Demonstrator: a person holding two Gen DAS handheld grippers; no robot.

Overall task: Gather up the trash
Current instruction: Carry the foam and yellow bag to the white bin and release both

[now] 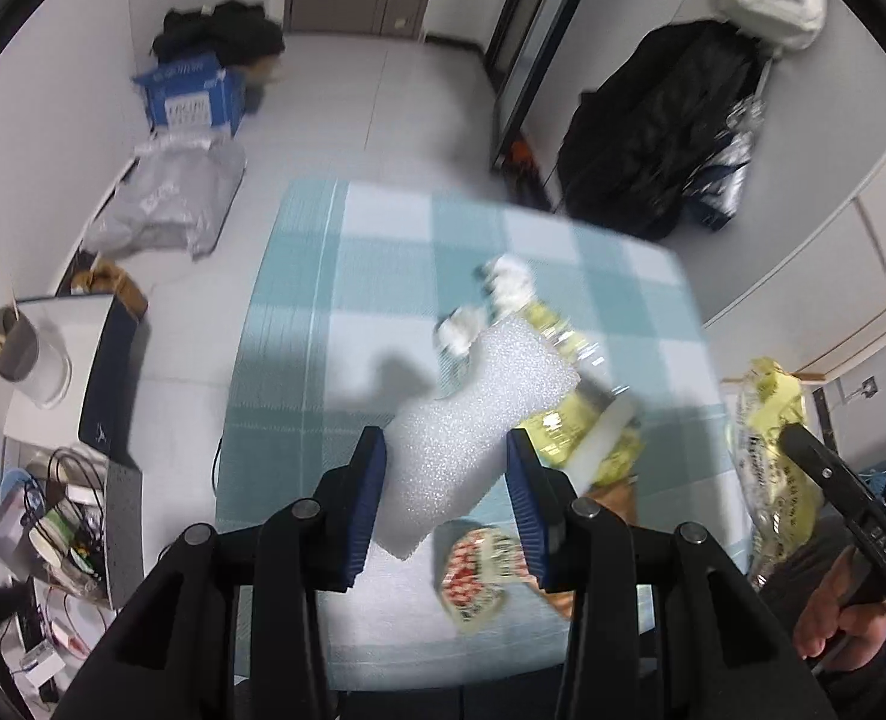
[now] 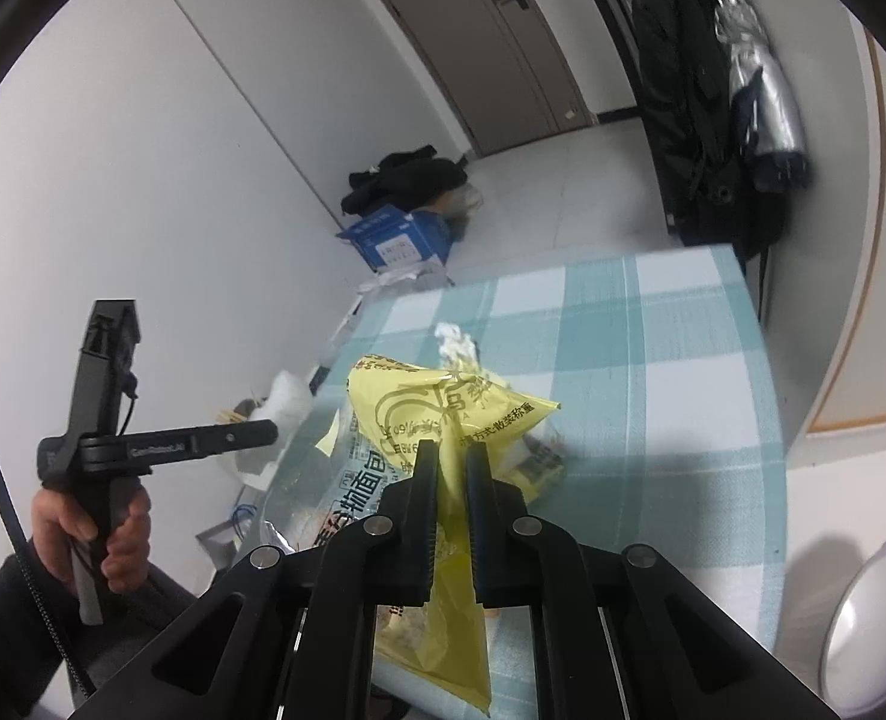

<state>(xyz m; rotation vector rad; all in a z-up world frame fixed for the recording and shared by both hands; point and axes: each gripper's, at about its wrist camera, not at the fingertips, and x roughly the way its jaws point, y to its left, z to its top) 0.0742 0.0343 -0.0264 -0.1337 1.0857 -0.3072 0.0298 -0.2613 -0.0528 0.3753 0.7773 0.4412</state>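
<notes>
I see the table [image 1: 383,276] with its far and left edges dropping to clear floor; the far half of its top is bare. My left gripper [image 1: 446,492] clamps a foam block [image 1: 473,414] above the table's near half, its long axis slanting toward the far right. My right gripper [image 2: 452,468] pinches a yellow bag [image 2: 443,408] over the table's near-left corner.

Left tool [image 1: 446,462]: black linkage arms, round silver pivot screws, blue ribbed pads. Right tool [image 2: 450,457]: same black frame, black ribbed pads. Left hand [image 2: 92,531] wore a dark sleeve; black cable alongside.
</notes>
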